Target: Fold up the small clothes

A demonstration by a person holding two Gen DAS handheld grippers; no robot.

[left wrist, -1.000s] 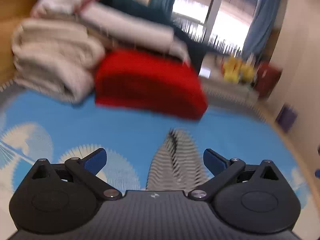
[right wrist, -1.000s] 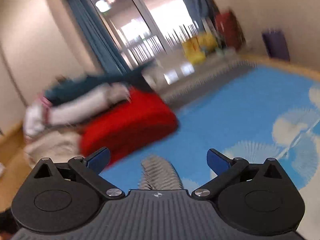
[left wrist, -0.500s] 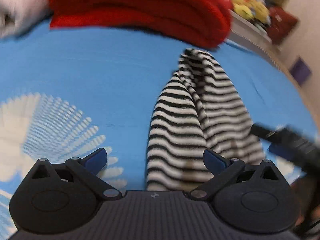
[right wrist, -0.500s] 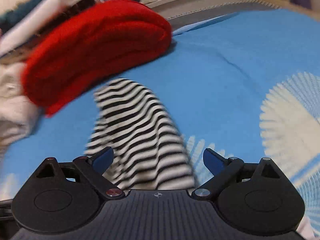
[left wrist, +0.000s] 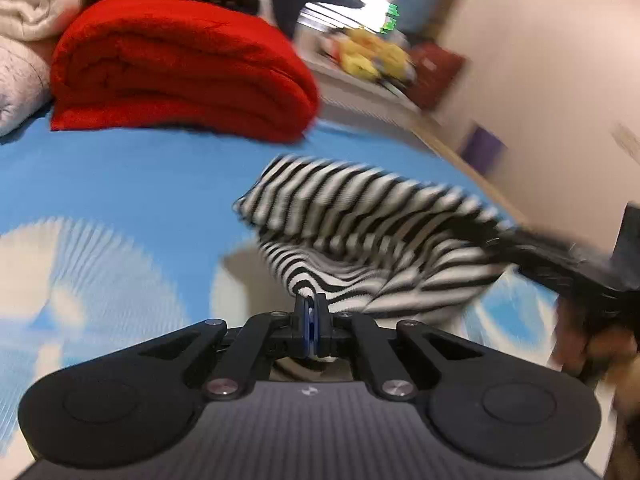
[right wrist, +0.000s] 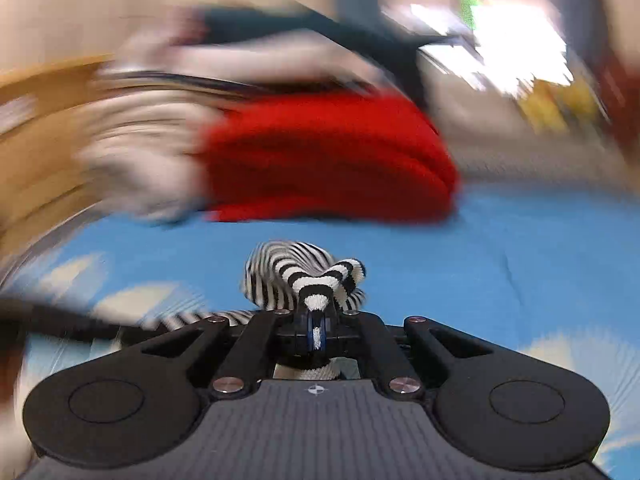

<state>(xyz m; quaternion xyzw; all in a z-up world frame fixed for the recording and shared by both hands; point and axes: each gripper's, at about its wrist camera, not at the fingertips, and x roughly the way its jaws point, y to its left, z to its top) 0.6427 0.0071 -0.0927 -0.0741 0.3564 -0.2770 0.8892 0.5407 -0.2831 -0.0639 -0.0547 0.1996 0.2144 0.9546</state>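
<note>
Black-and-white striped knit garment (left wrist: 360,224): slung over the blue patterned mat (left wrist: 120,184), stretched crosswise between both claws. Left gripper (left wrist: 310,312) pinches one edge; right gripper (right wrist: 318,320) pinches the opposite. Folded red blanket (left wrist: 180,68) lies beyond.

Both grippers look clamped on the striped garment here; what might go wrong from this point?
1. The left gripper and right gripper each pinch only a small bunch of the striped garment, so an edge might slip free.
2. The cloth hangs crumpled between them, so a fold could set unevenly.
3. The folded red blanket lies close behind on the blue mat; a swing may drag the garment against it.
</note>
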